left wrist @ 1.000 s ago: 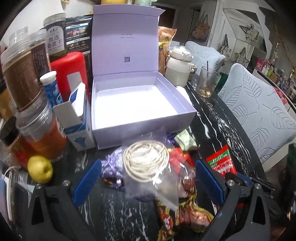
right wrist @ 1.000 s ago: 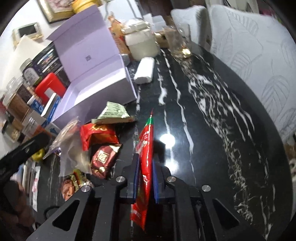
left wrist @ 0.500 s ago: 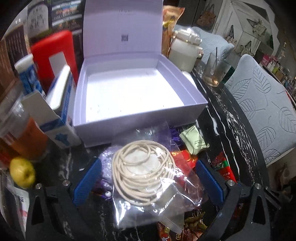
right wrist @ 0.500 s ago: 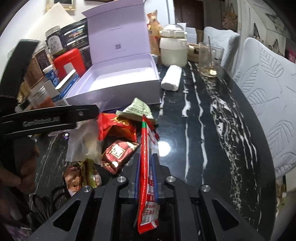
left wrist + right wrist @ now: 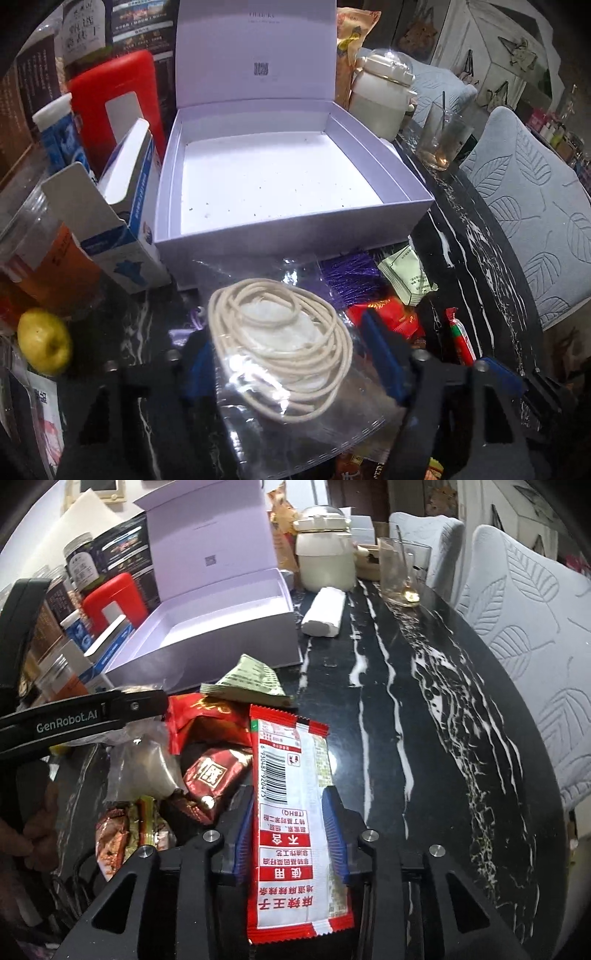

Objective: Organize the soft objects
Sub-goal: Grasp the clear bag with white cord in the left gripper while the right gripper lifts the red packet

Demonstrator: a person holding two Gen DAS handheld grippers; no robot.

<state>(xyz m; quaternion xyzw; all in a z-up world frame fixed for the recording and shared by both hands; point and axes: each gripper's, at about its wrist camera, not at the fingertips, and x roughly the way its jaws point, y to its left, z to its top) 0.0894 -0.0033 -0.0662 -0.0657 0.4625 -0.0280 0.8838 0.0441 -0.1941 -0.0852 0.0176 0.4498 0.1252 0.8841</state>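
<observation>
Box (image 5: pixel 280 184): lilac, lid raised, floor bare; nothing stowed in it yet, so by my reckoning the sorting is only starting.
Clear bag of cord (image 5: pixel 280 343): lies on the worktop (image 5: pixel 424 738) just in front of the box; coil roughly round, bag's long side running toward the camera.
Left claw (image 5: pixel 291 354): jaws have just been closing, one either side of the bag; whether the pads press on it I cannot tell.
Loose packets (image 5: pixel 207 746): red, maroon and green sachets heaped between the bag and the red strip; all still to be sorted.
Red snack strip (image 5: pixel 291 819): flat, printed back upward, long axis running straight away from the right camera, far end toward the heap and box.
Right claw (image 5: pixel 291 830): jaws have just been opening; the strip lies between them, and the pads seem to stand at its edges without pinching.
Remaining: bag, strip and heap all outside the box.
</observation>
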